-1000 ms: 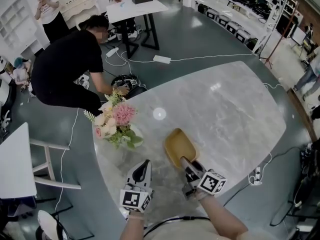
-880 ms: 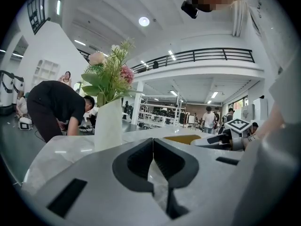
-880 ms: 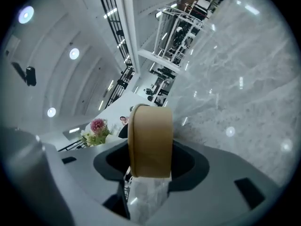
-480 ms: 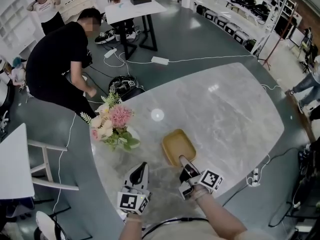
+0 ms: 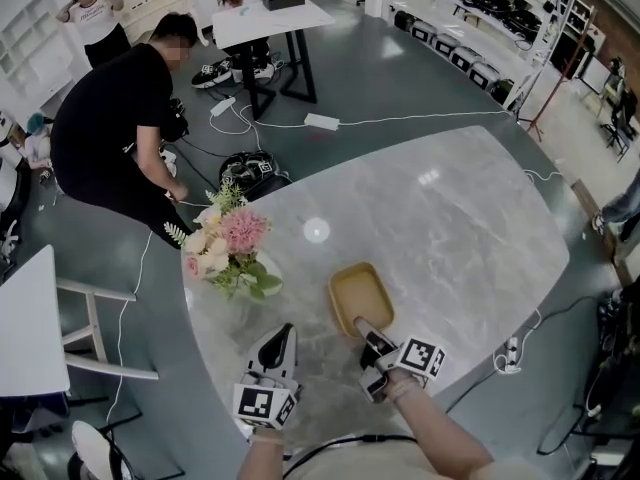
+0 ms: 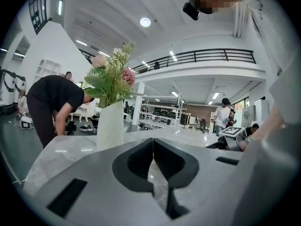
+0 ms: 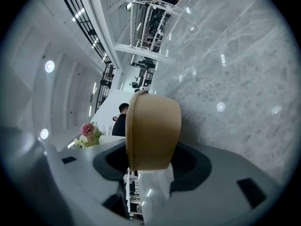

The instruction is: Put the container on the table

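The container (image 5: 360,293) is a shallow tan dish with rounded corners, lying low on the grey marble table (image 5: 450,218) near its front. I cannot tell whether its base touches the top. My right gripper (image 5: 364,326) is shut on the dish's near rim. In the right gripper view the container (image 7: 153,126) stands edge-on between the jaws of the right gripper (image 7: 149,166) and hides much of the table beyond. My left gripper (image 5: 288,334) rests to the left near the table's front edge, shut and holding nothing. Its jaws (image 6: 153,147) meet in the left gripper view.
A white vase of pink flowers (image 5: 228,243) stands on the table's left part, also ahead of the left gripper as the vase (image 6: 109,126). A person in black (image 5: 115,133) bends over cables on the floor beyond it. A white table (image 5: 30,318) stands at left.
The right gripper has sunk and rolled, bringing the container from tilted to nearly flat and closer to the table. The left gripper has stayed put. The person in black has shifted.
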The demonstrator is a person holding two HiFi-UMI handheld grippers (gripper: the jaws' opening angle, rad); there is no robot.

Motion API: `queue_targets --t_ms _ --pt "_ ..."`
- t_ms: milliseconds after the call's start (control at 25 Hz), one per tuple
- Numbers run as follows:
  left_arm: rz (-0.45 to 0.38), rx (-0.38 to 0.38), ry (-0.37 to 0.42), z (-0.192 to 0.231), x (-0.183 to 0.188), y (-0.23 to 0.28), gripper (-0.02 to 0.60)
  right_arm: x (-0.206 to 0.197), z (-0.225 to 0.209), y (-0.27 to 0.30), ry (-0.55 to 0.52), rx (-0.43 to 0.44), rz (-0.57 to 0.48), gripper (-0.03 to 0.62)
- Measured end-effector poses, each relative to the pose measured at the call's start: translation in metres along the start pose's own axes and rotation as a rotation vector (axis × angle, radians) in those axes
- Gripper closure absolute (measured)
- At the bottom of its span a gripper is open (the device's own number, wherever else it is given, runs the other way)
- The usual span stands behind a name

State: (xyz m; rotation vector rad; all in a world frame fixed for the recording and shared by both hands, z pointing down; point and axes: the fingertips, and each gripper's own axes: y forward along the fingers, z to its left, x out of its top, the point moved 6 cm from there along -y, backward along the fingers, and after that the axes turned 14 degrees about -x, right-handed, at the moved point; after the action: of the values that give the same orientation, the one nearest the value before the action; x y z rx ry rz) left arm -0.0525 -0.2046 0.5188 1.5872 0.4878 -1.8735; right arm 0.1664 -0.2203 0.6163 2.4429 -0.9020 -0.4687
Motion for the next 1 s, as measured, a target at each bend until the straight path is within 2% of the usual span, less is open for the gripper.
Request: queue_targets --t_ms 160,360,560,680,840,1000 --pt "0.0 -0.001 -0.001 0.0 0.0 0.0 0.575 -0.006 0.008 0.0 -0.089 0.013 0.083 0.308" --pt "-0.005 -0.001 -0.005 0.0 0.002 -0.001 0.575 -0.017 0.018 0.001 -0.229 0.045 0.181 0.288" --pt "-0.008 -0.002 -0.005 0.001 0.004 -0.003 0.575 -0.029 0.018 -0.002 -0.185 0.044 0.264 0.246" --pt "-0.009 -0.003 -0.008 0.0 0.004 -0.004 0.577 -0.032 0.018 -0.002 -0.248 0.058 0.28 0.223" --pt "-0.013 0.005 -0.009 0.003 0.005 -0.006 0.575 -0.038 0.015 -0.002 -0.344 0.01 0.315 0.228" --pt "-0.017 0.007 -0.008 0.002 0.006 -0.008 0.575 -0.042 0.013 -0.004 -0.35 0.004 0.334 0.235"
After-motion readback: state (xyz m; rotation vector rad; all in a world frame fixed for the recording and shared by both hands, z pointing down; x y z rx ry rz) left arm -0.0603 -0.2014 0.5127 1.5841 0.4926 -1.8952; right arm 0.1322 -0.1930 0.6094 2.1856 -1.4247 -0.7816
